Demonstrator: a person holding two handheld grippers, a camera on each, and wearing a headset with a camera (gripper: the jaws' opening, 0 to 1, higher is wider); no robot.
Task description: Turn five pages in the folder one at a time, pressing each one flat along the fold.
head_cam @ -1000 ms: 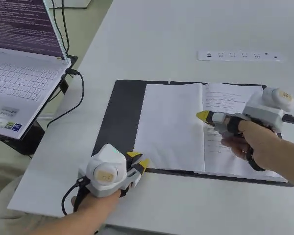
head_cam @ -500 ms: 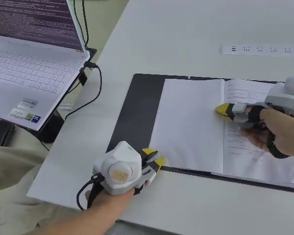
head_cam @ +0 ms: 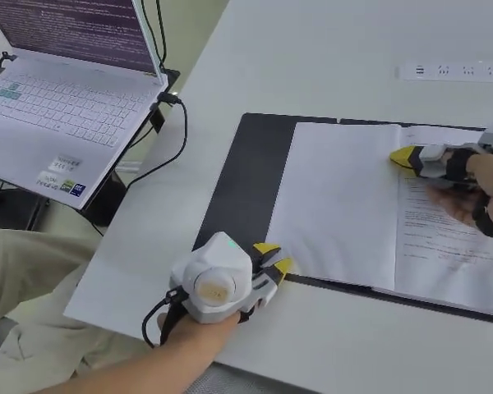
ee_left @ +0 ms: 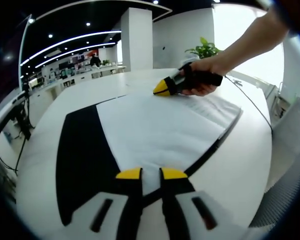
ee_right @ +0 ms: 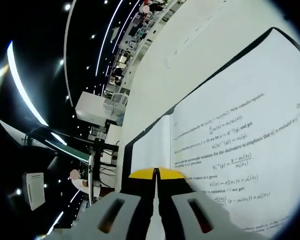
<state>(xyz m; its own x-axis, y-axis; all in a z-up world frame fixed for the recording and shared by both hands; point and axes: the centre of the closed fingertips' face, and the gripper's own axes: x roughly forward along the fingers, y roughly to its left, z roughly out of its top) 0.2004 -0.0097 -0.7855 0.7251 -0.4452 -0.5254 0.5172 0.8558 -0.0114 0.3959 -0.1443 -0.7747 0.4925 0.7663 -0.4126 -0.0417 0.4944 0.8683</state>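
The folder (head_cam: 238, 176) lies open on the white table (head_cam: 312, 57), its black cover bare at left. A blank page (head_cam: 337, 197) sits left of the fold and a printed page (head_cam: 444, 246) right of it. The right gripper (head_cam: 401, 156), tips pressed together, is at the fold's far part. The left gripper (head_cam: 275, 256), tips slightly apart and holding nothing, is at the folder's near edge.

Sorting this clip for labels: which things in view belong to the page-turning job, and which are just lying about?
Job in hand: folder, blank page, printed page, left gripper at the folder's near edge, right gripper by the fold.

Lying about: laptop, cable, power strip.
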